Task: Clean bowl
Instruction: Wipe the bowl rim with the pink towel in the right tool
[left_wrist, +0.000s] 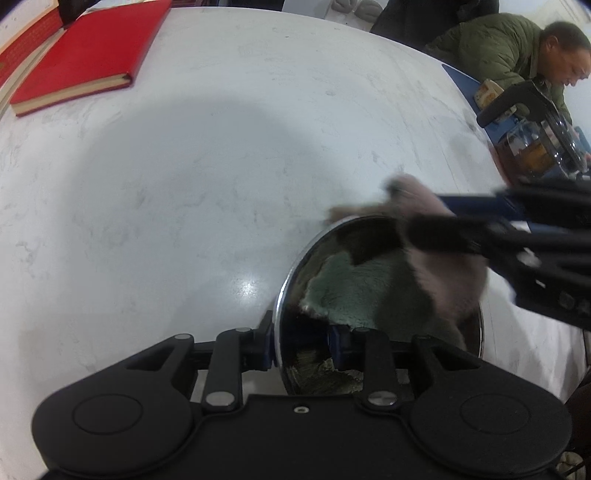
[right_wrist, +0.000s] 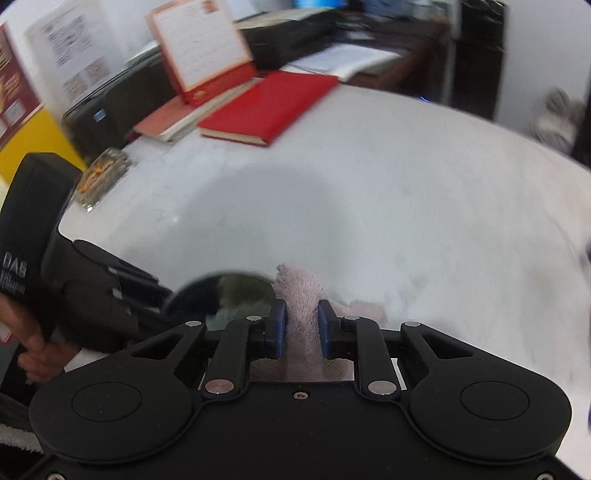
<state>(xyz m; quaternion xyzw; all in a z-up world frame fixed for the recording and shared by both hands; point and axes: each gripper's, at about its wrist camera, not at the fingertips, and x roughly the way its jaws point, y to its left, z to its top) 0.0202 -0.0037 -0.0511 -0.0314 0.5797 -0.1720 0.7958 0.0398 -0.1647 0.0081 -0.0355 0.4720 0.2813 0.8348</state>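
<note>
Currently, L tool (left_wrist: 301, 345) pinches rim of steel bowl (left_wrist: 291, 273), bowl tilted on white table (left_wrist: 184, 184). R tool (right_wrist: 302, 328) is clamped on pink/green cloth (right_wrist: 301, 295), w/ cloth draped inside bowl, over its far rim.

- Left gripper (left_wrist: 301, 345) fills the bottom of its own view, pointing steeply down, blue pads clamped either side of the bowl (left_wrist: 291, 280) rim.
- Right gripper (right_wrist: 301, 330) sits low centre in its view, jaws nipped on the cloth (right_wrist: 301, 295).
- In the left view it reaches in from the right edge (left_wrist: 424, 218), blurred.
- A hand (right_wrist: 35, 347) grips the left gripper's handle at lower left.
</note>
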